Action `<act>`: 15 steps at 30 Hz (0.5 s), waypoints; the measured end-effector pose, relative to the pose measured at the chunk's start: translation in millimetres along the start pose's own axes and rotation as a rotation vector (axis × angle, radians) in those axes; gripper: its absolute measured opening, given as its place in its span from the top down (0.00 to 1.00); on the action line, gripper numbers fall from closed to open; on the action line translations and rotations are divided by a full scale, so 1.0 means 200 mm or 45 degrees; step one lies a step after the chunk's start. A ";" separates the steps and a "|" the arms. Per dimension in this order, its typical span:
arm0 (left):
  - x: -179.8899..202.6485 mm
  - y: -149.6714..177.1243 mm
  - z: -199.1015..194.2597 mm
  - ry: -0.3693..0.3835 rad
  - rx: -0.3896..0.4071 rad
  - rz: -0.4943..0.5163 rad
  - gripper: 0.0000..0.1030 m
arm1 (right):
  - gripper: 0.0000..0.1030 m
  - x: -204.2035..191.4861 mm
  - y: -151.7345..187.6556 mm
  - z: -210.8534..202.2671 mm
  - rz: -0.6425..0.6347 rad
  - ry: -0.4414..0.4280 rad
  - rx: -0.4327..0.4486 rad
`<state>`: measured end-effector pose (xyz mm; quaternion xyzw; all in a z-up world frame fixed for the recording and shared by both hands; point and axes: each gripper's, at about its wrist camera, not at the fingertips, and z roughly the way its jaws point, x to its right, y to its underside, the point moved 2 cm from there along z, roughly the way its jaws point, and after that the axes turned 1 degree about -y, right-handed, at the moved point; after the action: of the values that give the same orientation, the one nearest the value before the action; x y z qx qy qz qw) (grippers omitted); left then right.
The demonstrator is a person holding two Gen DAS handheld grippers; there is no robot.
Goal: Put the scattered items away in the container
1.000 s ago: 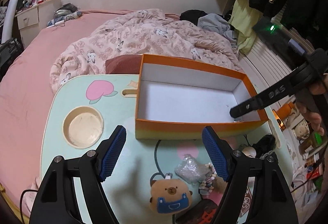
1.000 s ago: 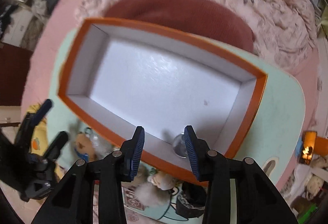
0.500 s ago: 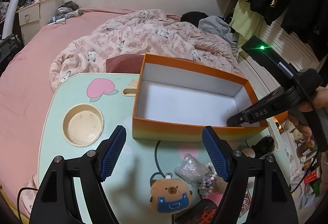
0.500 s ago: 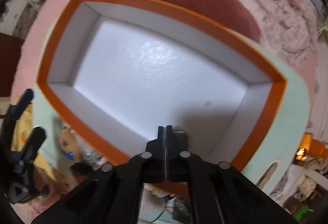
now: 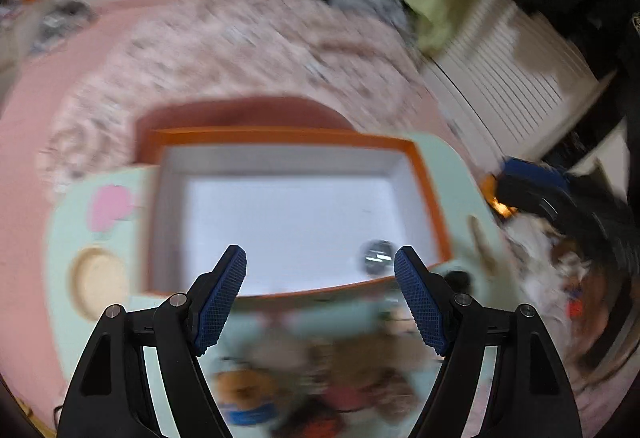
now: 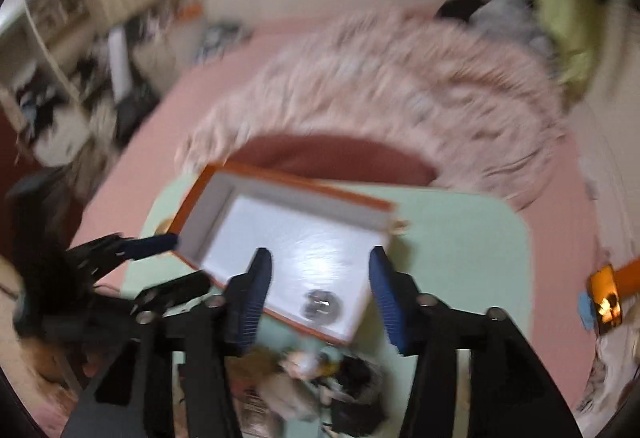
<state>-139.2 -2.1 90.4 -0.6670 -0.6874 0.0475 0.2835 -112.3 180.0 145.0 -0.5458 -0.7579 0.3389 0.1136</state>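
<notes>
Here, left to right:
Cup well: a round tan recess (image 5: 98, 284) at the left edge of the mint table (image 5: 70, 222), beside a pink heart print (image 5: 110, 206).
Left gripper (image 5: 320, 298): fingers spread wide with nothing between the blue pads; it hangs over the near wall of the box. In the right wrist view it shows at the left (image 6: 160, 262), fingers also apart.
Box (image 5: 280, 135): orange outside, white inside, standing on the table, its far side toward a dark red pillow (image 5: 240, 113).
Ball: a small shiny silver thing (image 5: 376, 257) lies on the box floor in the near right corner, touching no gripper; too blurred to tell more. The right wrist view shows it (image 6: 322, 302) low between that gripper's fingers, well below them.
Right gripper (image 6: 320, 290): jaws opening, pads apart, nothing pinched; it hangs above the box's near right end. In the left wrist view it is a dark blur at the right (image 5: 560, 193).
Scattered items: a blurred heap (image 5: 320, 378) on the table in front of the box, outside it, with a brown-and-blue plush (image 5: 248, 398) at its left.
Bedding: a pink patterned quilt (image 6: 400, 85) behind the table.
</notes>
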 end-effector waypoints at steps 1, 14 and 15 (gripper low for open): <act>0.02 -0.03 0.07 0.037 -0.075 -0.025 0.26 | 0.50 0.05 0.08 -0.07 0.038 0.006 0.047; 0.19 -0.08 0.54 -0.109 -0.482 -0.090 0.26 | 0.50 0.24 0.62 -0.11 0.255 -0.238 0.039; 0.19 -0.06 0.57 -0.122 -0.505 -0.080 0.26 | 0.50 0.24 0.63 -0.13 0.258 -0.241 0.049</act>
<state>-200.3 67.4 13.6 -0.6849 -0.7165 -0.0659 0.1150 -22.8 256.0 74.3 -0.5830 -0.6995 0.4131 0.0173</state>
